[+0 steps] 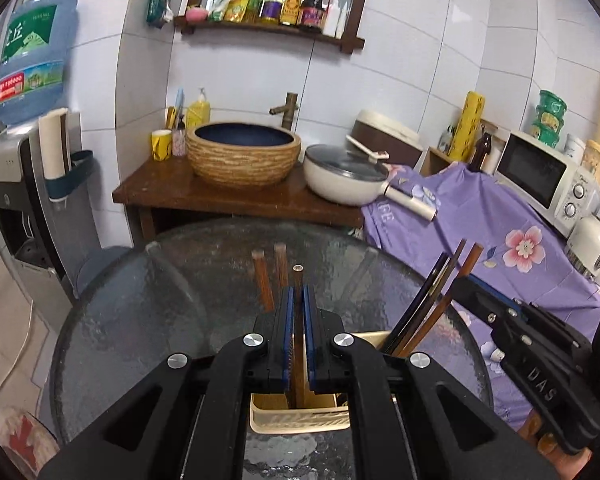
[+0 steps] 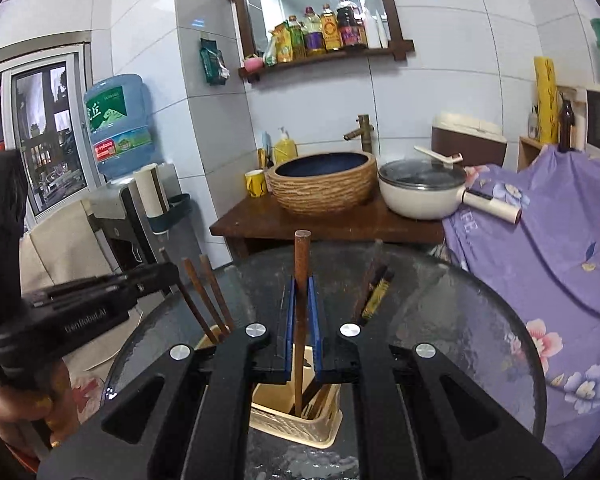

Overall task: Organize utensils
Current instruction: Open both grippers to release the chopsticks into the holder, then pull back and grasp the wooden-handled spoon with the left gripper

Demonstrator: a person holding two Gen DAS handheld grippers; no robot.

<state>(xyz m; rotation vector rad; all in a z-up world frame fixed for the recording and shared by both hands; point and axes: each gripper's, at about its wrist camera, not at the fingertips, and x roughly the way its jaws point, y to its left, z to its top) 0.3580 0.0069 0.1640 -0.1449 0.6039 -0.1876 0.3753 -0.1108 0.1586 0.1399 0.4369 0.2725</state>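
Glass bench [image 1: 139, 320] carries a holder [image 1: 295, 420]—each gripper's fingers [image 1: 287, 312] clamp one chopstick [image 1: 297, 300] upright, aimed into it.

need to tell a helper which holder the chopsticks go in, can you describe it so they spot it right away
On the round glass table, look near its front edge for the beige plastic utensil holder. It is a small slotted basket with chopsticks standing upright in it, the only container on the table.
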